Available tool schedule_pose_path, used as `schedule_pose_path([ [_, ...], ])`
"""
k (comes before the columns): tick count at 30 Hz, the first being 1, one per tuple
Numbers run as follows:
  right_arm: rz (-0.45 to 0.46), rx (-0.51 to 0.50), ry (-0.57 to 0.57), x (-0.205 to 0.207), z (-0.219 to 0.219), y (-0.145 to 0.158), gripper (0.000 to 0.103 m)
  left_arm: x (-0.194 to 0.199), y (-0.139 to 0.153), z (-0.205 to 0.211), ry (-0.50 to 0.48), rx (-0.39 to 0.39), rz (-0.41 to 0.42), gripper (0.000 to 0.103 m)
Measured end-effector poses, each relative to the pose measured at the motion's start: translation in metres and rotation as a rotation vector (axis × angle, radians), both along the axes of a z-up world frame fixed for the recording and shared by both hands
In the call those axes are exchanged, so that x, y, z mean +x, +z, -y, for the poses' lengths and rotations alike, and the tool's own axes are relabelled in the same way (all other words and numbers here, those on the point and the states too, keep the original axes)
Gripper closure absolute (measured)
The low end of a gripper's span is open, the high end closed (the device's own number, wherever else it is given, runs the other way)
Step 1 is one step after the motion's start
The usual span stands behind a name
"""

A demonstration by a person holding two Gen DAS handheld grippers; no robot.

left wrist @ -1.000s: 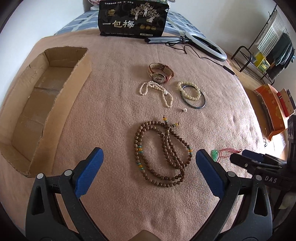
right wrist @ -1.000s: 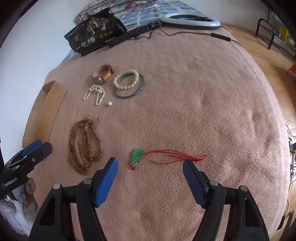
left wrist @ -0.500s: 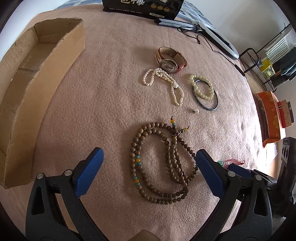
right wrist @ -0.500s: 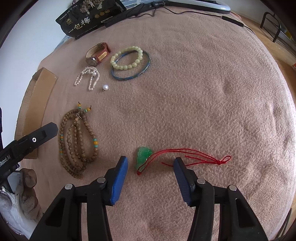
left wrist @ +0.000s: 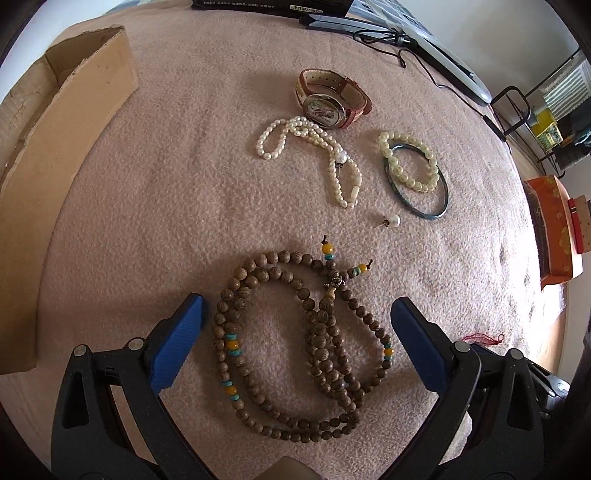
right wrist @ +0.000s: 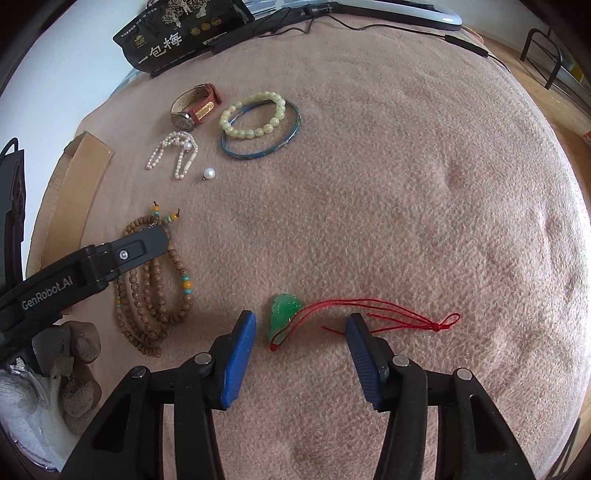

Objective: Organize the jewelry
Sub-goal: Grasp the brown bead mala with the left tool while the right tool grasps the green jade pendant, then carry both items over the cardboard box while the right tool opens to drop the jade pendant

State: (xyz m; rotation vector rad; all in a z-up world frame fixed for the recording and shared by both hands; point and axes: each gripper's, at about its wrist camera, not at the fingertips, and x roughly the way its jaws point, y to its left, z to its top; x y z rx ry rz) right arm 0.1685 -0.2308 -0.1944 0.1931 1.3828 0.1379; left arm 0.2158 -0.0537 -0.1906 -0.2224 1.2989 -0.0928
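Left tongs: my left tongs stand wide apart, holding nothing, low over the wooden bead mala, whose coils lie between the two blue pads.
Right tongs: my right tongs are part-way closed and grip nothing; the green jade pendant lies between the fingertips, nearer the left pad, touching neither.
Red cord: the pendant's red cord runs past the right pad to a knot beyond it.
Surface: all pieces lie on a pink blanket over what appears to be a bed.
Loose pearl: a single pearl earring sits just beyond the mala, apart from the other pieces.
Pearl strand: a white pearl strand lies looped beyond the earring, touching the wristwatch behind it.
Bangle group: a pale bead bracelet overlaps a dark blue-green bangle, right of the pearls.
Cardboard box: an open cardboard box stands at the left edge, well apart from the jewelry.
Far edge: a black printed packet and a ring light with cable.
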Motion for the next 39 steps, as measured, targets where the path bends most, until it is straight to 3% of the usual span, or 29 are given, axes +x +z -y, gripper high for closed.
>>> schedule_pose_path([
  [5, 0.007, -0.022, 0.005, 0.0, -0.003, -0.001, 0.05, -0.001, -0.005, 0.017, -0.019, 0.113, 0.024, 0.001],
  [8, 0.013, -0.04, 0.008, 0.002, -0.005, -0.002, 0.05, 0.0, -0.008, 0.023, -0.033, 0.181, 0.053, 0.01],
  [11, 0.018, -0.06, 0.018, 0.005, -0.014, -0.004, 0.05, -0.004, -0.006, 0.024, -0.044, 0.209, 0.078, 0.025],
  [16, 0.026, -0.093, 0.03, 0.011, -0.022, -0.005, 0.05, -0.016, 0.0, 0.022, -0.07, 0.226, 0.105, 0.068],
  [19, 0.036, -0.135, 0.054, 0.011, -0.031, -0.007, 0.053, -0.019, 0.001, 0.018, -0.081, 0.209, 0.104, 0.082],
  [20, 0.038, -0.152, 0.063, 0.012, -0.035, -0.008, 0.055, -0.019, 0.002, 0.015, -0.079, 0.197, 0.101, 0.084],
  [25, 0.047, -0.184, 0.08, 0.013, -0.047, -0.008, 0.088, -0.023, 0.006, -0.011, -0.04, 0.113, 0.069, 0.086],
  [28, 0.053, -0.166, 0.079, 0.012, -0.044, -0.006, 0.088, -0.026, 0.011, -0.02, -0.017, 0.078, 0.063, 0.092],
  [39, 0.176, -0.101, 0.068, 0.001, -0.028, 0.038, 0.089, -0.04, 0.05, -0.042, 0.003, 0.031, 0.146, 0.092],
])
